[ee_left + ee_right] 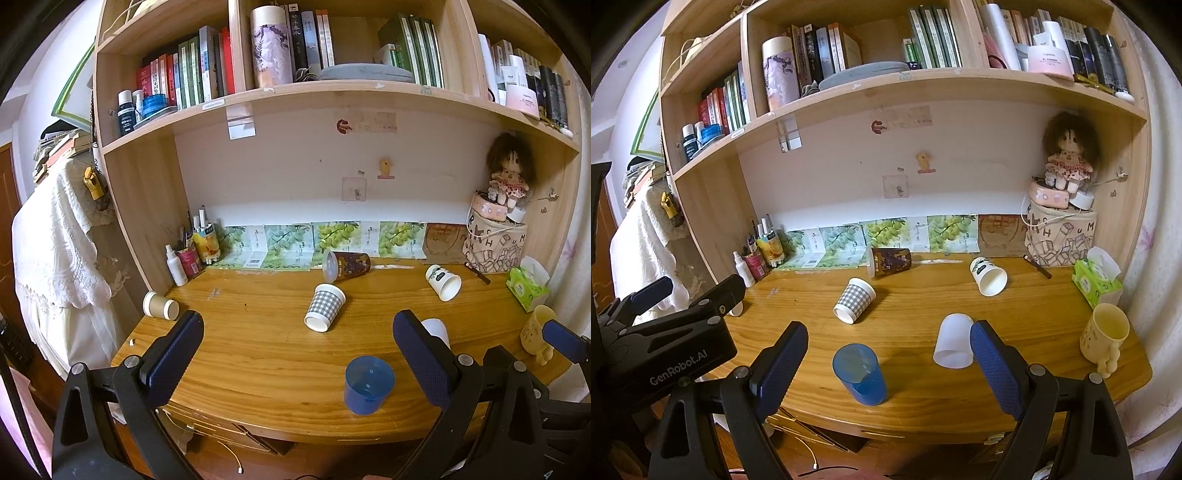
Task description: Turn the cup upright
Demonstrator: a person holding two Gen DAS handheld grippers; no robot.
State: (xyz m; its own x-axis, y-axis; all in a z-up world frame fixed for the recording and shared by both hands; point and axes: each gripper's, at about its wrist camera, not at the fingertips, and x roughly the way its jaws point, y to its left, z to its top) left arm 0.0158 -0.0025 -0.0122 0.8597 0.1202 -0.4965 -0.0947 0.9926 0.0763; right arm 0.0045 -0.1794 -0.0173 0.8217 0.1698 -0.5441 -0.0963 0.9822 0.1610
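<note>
1. The white cup (953, 340) stands mouth-down on the desk (923, 398), its long axis vertical, wider rim on the wood.
2. It sits just beside the right gripper (890, 354), touching or nearly touching the inner face of that gripper's right finger (993, 365); I cannot tell which.
3. The right gripper is wide apart and holds nothing. The blue cup (860, 374), upright, stands lower between its fingers, closer to the left one.
4. The left gripper (297, 345) is also spread wide and empty; the white cup (437, 329) peeks out behind its right finger, so the right hand looks nearer.
5. Other cups lie on their sides farther back: checked cup (854, 300), dark cup (888, 260), leaf cup (988, 276).
6. My judgement: the right gripper would need to shift slightly right to bracket the white cup before closing and turning it over.
</note>
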